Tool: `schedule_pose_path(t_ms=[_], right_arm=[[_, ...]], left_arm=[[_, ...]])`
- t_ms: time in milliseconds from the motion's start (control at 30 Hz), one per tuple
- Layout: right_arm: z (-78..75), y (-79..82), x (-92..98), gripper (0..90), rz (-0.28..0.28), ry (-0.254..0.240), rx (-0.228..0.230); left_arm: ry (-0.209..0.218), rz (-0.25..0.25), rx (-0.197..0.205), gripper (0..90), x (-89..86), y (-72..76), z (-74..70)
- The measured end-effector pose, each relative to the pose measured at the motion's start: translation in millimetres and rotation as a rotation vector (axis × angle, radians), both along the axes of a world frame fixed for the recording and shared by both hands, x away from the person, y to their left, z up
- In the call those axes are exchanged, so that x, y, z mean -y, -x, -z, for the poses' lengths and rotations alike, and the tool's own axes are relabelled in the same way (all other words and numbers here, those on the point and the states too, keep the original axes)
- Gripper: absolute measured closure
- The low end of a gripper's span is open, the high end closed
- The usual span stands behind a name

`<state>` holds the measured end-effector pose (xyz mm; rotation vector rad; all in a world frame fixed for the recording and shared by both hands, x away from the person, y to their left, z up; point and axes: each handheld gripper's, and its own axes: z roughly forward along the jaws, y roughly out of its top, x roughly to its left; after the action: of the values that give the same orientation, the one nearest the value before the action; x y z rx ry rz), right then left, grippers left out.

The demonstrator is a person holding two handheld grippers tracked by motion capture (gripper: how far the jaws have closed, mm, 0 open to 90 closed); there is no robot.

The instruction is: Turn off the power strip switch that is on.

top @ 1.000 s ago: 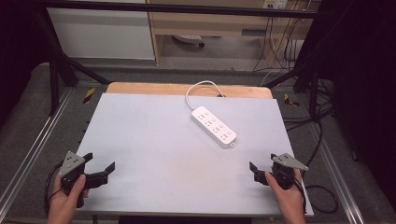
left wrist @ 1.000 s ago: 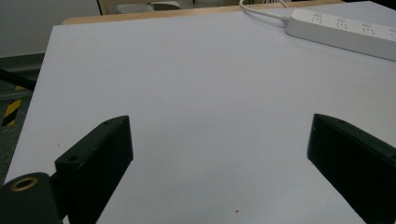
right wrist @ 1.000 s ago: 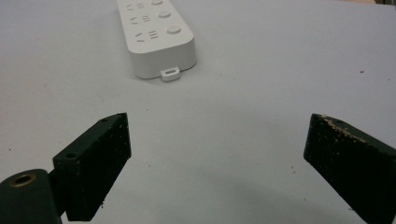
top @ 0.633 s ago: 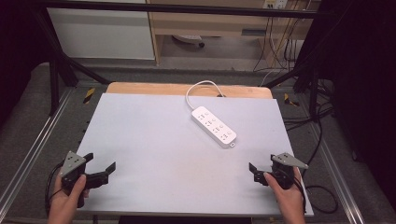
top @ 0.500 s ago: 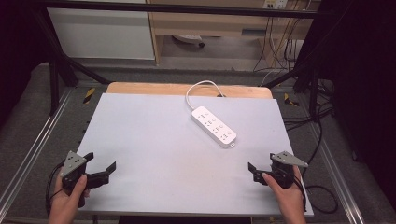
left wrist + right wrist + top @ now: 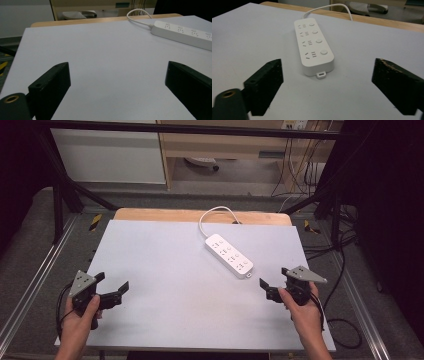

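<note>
With both jaws spread wide and empty, your left gripper waits near the table's left edge, so lead with your right gripper, squaring it to the white power strip lying diagonally just ahead of it.

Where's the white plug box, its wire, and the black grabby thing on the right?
power strip [image 6: 229,255], high view, middle of its top face.
cord [image 6: 206,216], high view, on its curved loop.
right hand-held gripper [image 6: 274,286], high view, between its open jaws.
</note>
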<state>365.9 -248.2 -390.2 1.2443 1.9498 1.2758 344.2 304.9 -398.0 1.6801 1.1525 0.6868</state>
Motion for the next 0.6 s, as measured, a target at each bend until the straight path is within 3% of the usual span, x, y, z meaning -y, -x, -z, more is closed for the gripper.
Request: schedule_pose_path(t_ms=[200, 333, 400, 600], right_arm=[[-9.5, -21.7, -10.0, 7.9, -0.008, -0.014, -0.005], [-18.6, -42.4, -23.4, 4.8, -0.005, 0.008, 0.027], [-21.1, -46.9, -26.8, 4.9, 0.005, 0.015, 0.038], [-31.4, -73.7, -36.0, 5.4, 0.038, 0.000, 0.044]], left_arm=[[-0.013, 0.000, 0.011, 6.4, 11.4, -11.9, 9.1], [-0.013, 0.010, -0.019, 6.3, 12.4, -8.5, 19.9], [-0.031, 0.019, -0.017, 6.3, 12.6, -6.0, 21.6], [-0.016, 0.021, -0.010, 6.0, 11.8, -3.1, 20.5]])
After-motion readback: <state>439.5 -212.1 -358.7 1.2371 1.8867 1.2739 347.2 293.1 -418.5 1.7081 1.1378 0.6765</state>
